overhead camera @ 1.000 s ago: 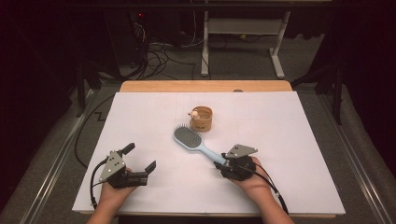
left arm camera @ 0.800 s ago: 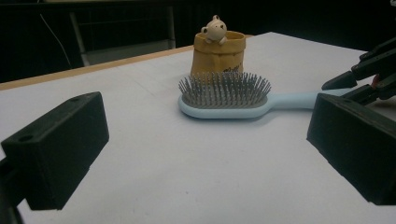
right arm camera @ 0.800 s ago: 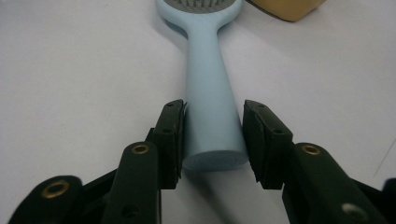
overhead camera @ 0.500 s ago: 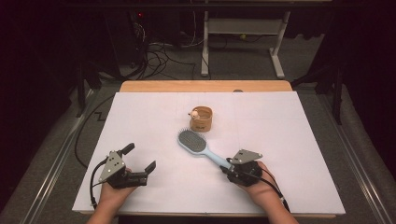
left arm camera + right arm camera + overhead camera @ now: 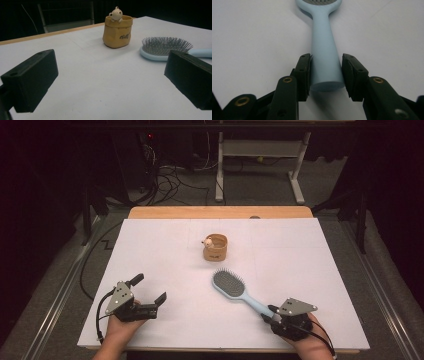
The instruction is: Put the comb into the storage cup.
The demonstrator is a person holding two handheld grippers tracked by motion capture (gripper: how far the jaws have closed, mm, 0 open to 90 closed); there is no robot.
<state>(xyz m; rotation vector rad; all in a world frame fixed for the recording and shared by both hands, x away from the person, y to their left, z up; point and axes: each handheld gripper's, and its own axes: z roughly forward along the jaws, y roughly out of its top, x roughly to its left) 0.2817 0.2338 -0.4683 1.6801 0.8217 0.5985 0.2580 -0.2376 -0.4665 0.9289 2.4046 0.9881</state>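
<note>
A light blue hairbrush lies bristles up on the white table sheet, right of centre, its head pointing at a small tan pouch with a little bear figure on its rim. My right gripper near the front right edge is shut on the end of the brush handle; its jaws have just been closing, and both pads now lie against the handle. My left gripper rests at the front left, open, with nothing between its jaws.
The white sheet covers a wooden table whose far edge shows behind it. Beyond stand a white metal frame and loose cables on the dark floor. Bare sheet lies between the two grippers.
My right gripper has pulled back toward the front right edge, dragging the hairbrush with it, away from the pouch. The left gripper has not moved.
</note>
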